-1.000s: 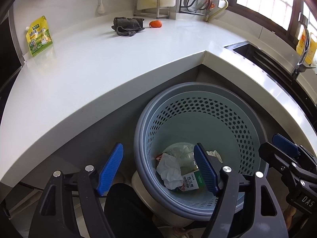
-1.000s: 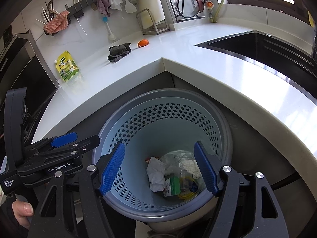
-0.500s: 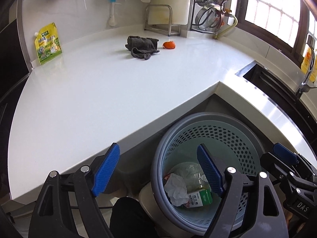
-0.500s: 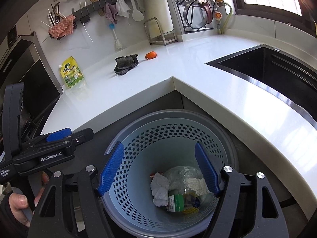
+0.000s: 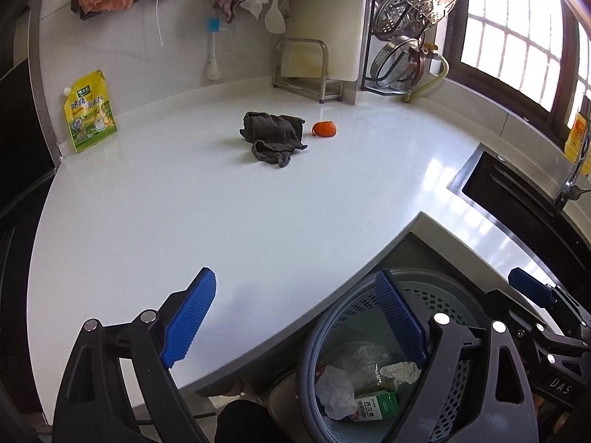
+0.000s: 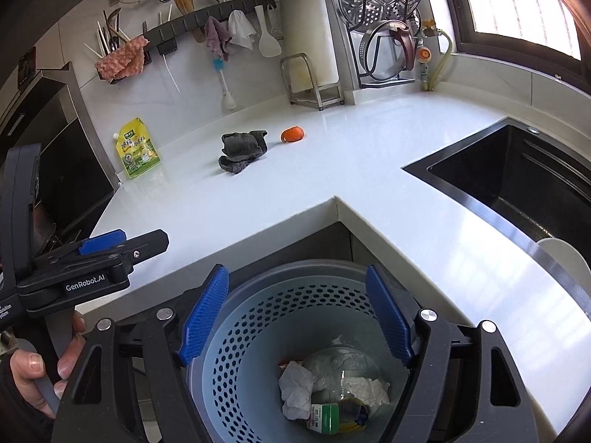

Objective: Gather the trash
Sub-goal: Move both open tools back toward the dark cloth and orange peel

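A blue-grey perforated bin (image 5: 454, 302) (image 6: 258, 317) stands on the floor in the inner corner of the white counter (image 5: 184, 221). Inside lie crumpled paper (image 6: 295, 387), a green-white carton (image 6: 325, 417) and a clear plastic bottle (image 6: 343, 369). An orange peel (image 5: 324, 129) (image 6: 292, 134) and a dark grey cloth (image 5: 273, 136) lie far back on the counter. My left gripper (image 5: 295, 288) hangs over the counter edge, its jaws opening with nothing between them. Above the bin, my right gripper (image 6: 295, 277) is open and empty.
A yellow-green pouch (image 5: 90, 112) leans on the back wall at the left. A black sink (image 6: 517, 184) with a white plate (image 6: 565, 262) in it is on the right, near a tap (image 5: 572, 177). A board stand (image 5: 303, 66) and a pot rack (image 5: 413, 0) fill the far corner.
Both grippers have risen and drawn back from the bin, which now sits low in both views. The counter fills more of each picture. The left jaws stand wider.
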`<action>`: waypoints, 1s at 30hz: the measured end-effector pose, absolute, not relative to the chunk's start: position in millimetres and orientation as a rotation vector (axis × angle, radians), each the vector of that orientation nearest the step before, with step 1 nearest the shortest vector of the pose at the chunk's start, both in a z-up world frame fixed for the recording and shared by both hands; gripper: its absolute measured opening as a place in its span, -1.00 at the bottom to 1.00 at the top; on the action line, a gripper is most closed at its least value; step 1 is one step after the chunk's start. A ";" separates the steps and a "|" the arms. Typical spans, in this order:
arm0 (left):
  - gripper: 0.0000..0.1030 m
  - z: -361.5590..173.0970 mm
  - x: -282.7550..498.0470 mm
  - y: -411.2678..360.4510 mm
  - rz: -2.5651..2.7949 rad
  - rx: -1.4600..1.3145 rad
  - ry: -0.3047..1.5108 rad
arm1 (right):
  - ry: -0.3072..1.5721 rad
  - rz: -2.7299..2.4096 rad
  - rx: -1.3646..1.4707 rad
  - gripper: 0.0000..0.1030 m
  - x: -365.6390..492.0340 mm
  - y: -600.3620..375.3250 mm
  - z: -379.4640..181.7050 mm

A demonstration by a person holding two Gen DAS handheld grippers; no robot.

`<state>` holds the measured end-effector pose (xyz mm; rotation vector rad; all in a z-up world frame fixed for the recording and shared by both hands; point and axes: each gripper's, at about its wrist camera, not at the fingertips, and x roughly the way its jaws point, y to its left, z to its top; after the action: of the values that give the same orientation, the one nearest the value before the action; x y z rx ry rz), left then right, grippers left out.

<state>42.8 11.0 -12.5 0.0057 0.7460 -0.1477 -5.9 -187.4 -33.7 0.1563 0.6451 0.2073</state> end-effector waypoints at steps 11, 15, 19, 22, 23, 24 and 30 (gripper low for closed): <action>0.78 1.6 83.3 20.4 -0.115 -0.015 0.715 | 0.632 0.214 0.145 0.51 39.0 -189.3 -21.0; 0.78 4.2 100.4 24.2 -0.099 -0.024 0.711 | 0.632 0.221 0.133 0.51 58.0 -188.8 -16.7; 0.78 5.5 117.3 27.5 -0.079 -0.030 0.710 | 0.637 0.230 0.126 0.51 78.9 -186.8 -13.1; 0.78 5.5 131.1 29.4 -0.067 -0.037 0.716 | 0.641 0.240 0.123 0.52 94.1 -185.2 -9.4; 0.78 5.5 135.7 30.3 -0.065 -0.042 0.718 | 0.641 0.244 0.121 0.52 98.8 -184.7 -8.3; 0.79 5.3 139.7 31.0 -0.061 -0.045 0.719 | 0.642 0.249 0.118 0.52 103.3 -184.0 -7.4; 0.79 2.5 162.4 34.7 -0.035 -0.051 0.726 | 0.654 0.262 0.103 0.51 130.2 -181.4 -5.0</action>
<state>162.4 34.7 2.5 -0.0512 0.7264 -0.0351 130.2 -181.4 -5.0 0.1027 0.6545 0.2621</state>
